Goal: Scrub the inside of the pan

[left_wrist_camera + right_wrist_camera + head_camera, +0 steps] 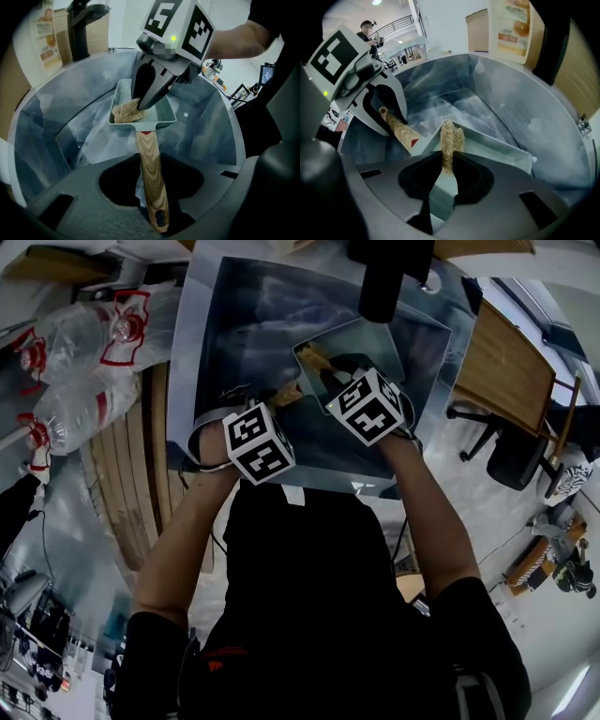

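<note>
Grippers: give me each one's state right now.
Left gripper: closed on the pan handle.
Right gripper: closed on the scrubber, inside the pan.

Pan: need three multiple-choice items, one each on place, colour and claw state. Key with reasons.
1. Where is the pan?
A. On a stove burner
B. Inside the sink
C. On a chair seat

2. What colour is the pan's handle?
A. Light wood grain
B. Solid black
C. Bright blue

3. What state is the right claw in?
A. Open and empty
B. Shut on a bottle
C. Shut on the scrubber

Key:
1. B: the steel sink walls rise around the pan in both gripper views.
2. A: the left gripper view shows tan, streaked wood running from the pan's rim down between the left jaws.
3. C: the right gripper view shows the tan fibrous scrubber pinched between the two jaws and standing in the pan.
</note>
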